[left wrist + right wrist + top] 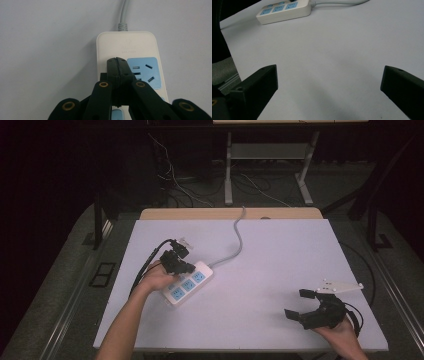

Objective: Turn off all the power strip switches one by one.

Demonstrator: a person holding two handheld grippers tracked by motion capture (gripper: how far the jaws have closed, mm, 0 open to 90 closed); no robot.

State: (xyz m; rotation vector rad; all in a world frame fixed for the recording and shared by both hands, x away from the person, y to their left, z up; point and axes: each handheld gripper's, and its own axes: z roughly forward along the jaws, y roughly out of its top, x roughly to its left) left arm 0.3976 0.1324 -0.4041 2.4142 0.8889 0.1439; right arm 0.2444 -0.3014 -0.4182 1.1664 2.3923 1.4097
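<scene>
Left gripper (pixel 117 60) jaws together, tip pressing the power strip (pixel 130 50) to pin it; right gripper (pixel 302 304) spread, parked aside.

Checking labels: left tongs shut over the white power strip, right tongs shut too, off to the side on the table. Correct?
Not quite. The right tongs are open: the right gripper view shows the jaws wide apart with bare table between them. The left tongs are shut over the white power strip, as you said.
</scene>
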